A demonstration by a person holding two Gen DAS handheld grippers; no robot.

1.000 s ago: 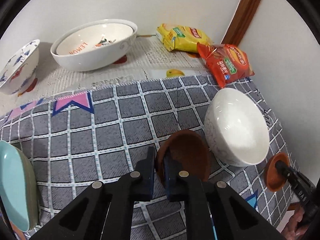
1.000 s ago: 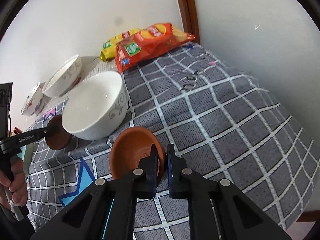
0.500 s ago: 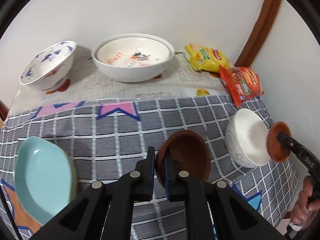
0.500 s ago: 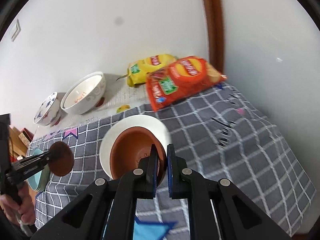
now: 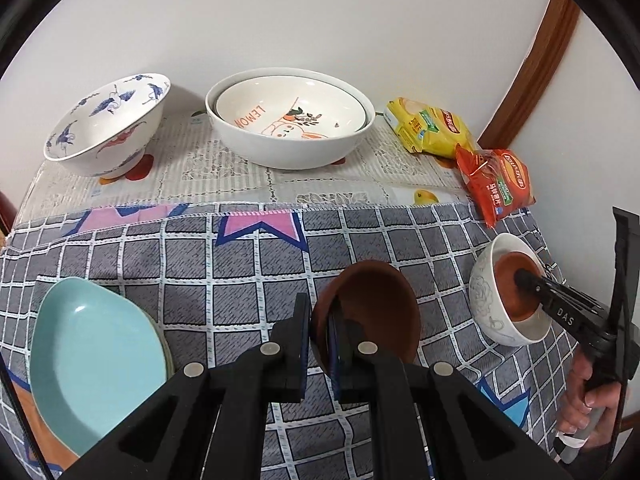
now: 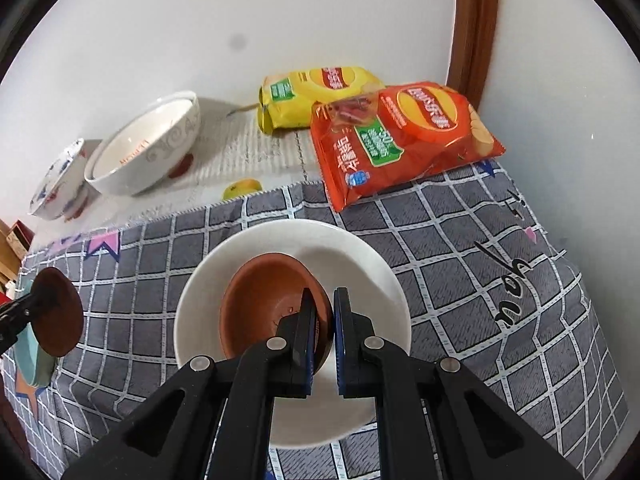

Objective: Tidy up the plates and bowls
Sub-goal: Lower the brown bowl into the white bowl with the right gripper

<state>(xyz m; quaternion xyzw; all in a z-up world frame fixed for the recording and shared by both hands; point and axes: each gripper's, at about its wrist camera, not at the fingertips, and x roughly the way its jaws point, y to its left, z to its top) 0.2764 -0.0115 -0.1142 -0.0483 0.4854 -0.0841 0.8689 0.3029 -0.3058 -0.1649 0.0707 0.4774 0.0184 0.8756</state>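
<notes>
The right gripper (image 6: 323, 322) was closed on the rim of a brown dish (image 6: 266, 304), one finger inside the wall and one outside, so that the dish hung from its near edge and tilted into the white bowl (image 6: 360, 264). That bowl stood on the checked cloth (image 6: 480, 280) near the table's right edge, just in front of the red snack bag (image 6: 404, 140). The dish sat low within the bowl's cavity; whether it already touched the bowl floor could not be determined. Holding by the rim kept the fingers clear of the bowl wall, which would allow release without disturbing the bowl. The left gripper (image 5: 319, 334) was likewise clamped on the rim of a second brown dish (image 5: 376, 308), held above the cloth near the front edge, apparently waiting for its turn to be nested. A turquoise plate (image 5: 96, 364) rested at the front left corner, and a patterned bowl (image 5: 108, 124) and a large white bowl (image 5: 290, 136) with another bowl nested inside it stood along the back edge, suggesting that similar shapes were being grouped together.
</notes>
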